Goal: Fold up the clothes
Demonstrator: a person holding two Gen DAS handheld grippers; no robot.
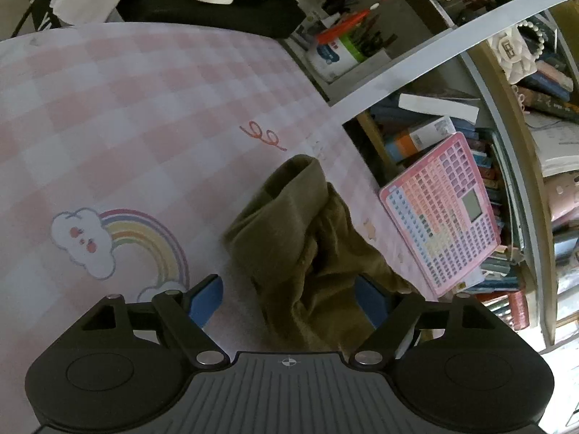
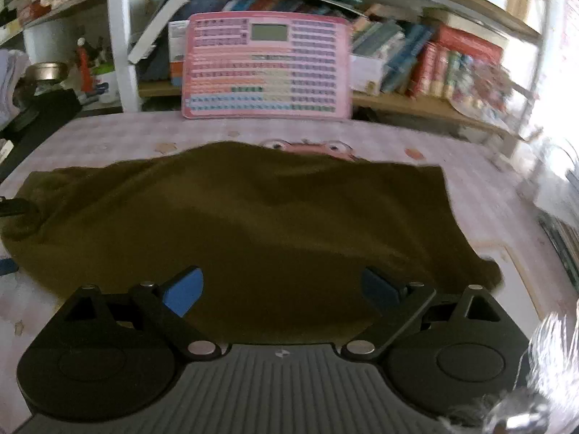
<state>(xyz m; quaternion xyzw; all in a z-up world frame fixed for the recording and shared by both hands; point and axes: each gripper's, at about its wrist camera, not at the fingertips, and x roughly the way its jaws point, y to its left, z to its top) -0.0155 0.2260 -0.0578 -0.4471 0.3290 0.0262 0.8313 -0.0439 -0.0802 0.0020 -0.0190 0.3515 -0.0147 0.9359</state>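
Left wrist view shows the left tool [image 1: 289,298] with its blue fingers [image 1: 206,300] spread wide and released, gripping nothing. Between and just beyond them an olive-brown garment [image 1: 307,238] lies bunched on the tabletop [image 1: 126,108], which carries a pink checked cover printed with a cloud and rainbow [image 1: 119,242]. The cloth here looks like a sleeve or a gathered end, rumpled and partly doubled over. Whether the right finger touches the fabric cannot be told, as the cloth hides part of it. Farther right, a pink keyboard-like board [image 1: 441,213] leans against a bookshelf [image 1: 524,188] beyond the tabletop's edge.

Right wrist view, blurred by motion, shows the same garment [image 2: 246,217] spread broadly across the tabletop [image 2: 488,188], its surface wavy, not flat. The right tool [image 2: 282,289] hovers at the near edge of the cloth, fingers [image 2: 182,291] wide apart and holding nothing. The pink board [image 2: 266,67] stands at the far side against the shelves [image 2: 416,68].

The step in hand appears to be an approach for a grasp: both tools are open over the garment, and no tidy fold shows. The next move likely calls for each tool to descend onto an edge or corner and close on a single layer, then lift and carry it over. The bunched left end probably needs smoothing first, since a grip on stacked layers could drag the whole garment.
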